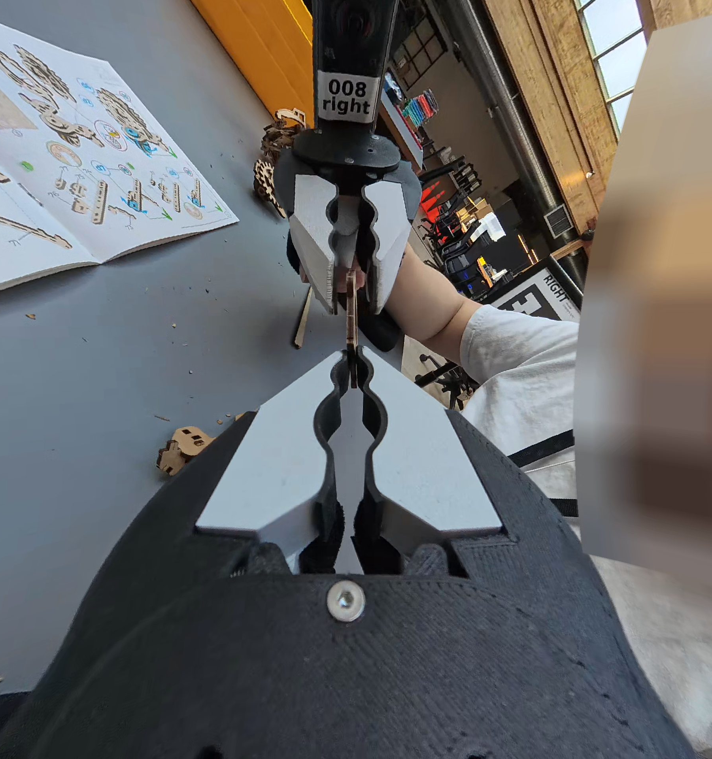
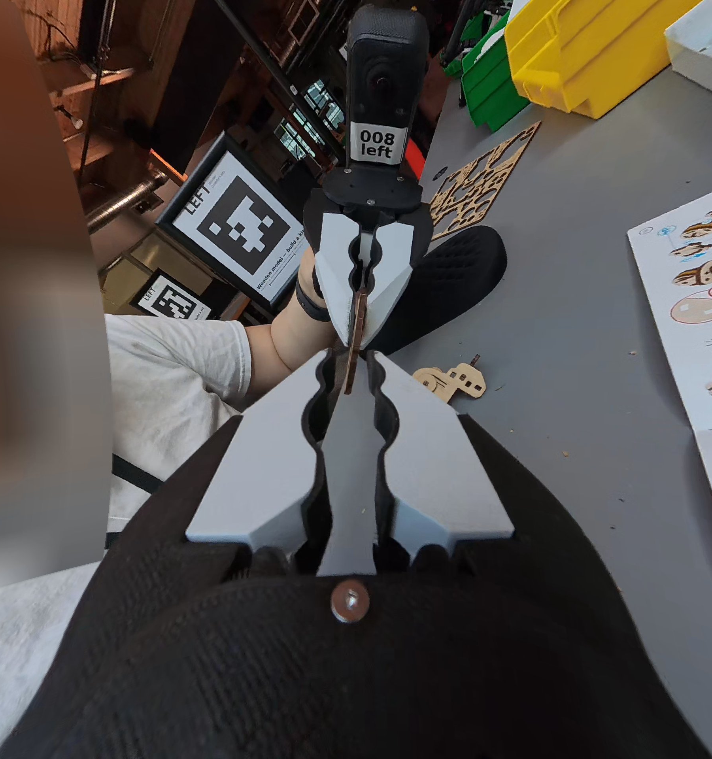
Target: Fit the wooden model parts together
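The left gripper [image 1: 352, 361] and the right gripper [image 2: 348, 361] are meeting tip to tip above the grey counter [image 1: 99, 369]. Both pairs of fingers are pinching the same thin flat brown wooden strip [image 1: 351, 312], one at each end. A small light wooden piece with holes [image 2: 454, 380] is lying on the counter near an open white paper booklet with pictures [image 1: 79, 164].

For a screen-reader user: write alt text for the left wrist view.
The left gripper and the right gripper meet tip to tip above a grey table, both holding a thin wooden piece edge-on. An open instruction booklet lies left.
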A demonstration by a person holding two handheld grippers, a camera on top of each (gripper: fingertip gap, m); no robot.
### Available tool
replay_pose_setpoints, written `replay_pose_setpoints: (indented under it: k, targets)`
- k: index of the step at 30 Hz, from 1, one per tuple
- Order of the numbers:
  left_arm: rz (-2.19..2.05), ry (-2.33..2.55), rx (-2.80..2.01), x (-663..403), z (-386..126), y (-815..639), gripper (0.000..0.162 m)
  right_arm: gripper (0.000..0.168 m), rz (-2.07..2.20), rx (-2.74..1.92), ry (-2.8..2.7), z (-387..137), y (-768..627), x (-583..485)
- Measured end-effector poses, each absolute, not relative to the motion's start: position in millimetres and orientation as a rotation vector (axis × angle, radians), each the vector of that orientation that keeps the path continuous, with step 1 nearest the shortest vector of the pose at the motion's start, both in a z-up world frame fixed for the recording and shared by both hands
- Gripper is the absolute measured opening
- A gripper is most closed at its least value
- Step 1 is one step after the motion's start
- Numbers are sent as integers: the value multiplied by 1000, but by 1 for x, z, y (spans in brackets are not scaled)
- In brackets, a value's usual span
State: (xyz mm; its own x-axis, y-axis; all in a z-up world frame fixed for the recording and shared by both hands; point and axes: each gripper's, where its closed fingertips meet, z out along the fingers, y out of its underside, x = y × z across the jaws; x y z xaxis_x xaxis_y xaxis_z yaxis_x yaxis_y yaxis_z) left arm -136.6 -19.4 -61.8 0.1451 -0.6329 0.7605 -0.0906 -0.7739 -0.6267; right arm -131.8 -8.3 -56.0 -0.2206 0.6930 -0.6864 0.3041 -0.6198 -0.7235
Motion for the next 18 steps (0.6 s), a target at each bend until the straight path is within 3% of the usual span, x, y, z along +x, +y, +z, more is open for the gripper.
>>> replay_pose_setpoints:
  k: [7, 9, 13, 18]
  targets:
    - [-1635, 703, -2010, -137, -69, -20, 1, 0, 1985, -1803, -1171, -62, -11, -145]
    - [-1540, 733, -2042, -144, -75, -25, 19, 0, 1988, -1869, -1154, -66, -8, -144]
    - [-916, 817, -2141, -174, -112, -24, 48, 0, 1952, -2148, -1082, -93, 5, -140]
    - [-451, 892, -2147, -182, -135, -27, 57, 1, 2028, -2471, -1038, -117, 0, -144]
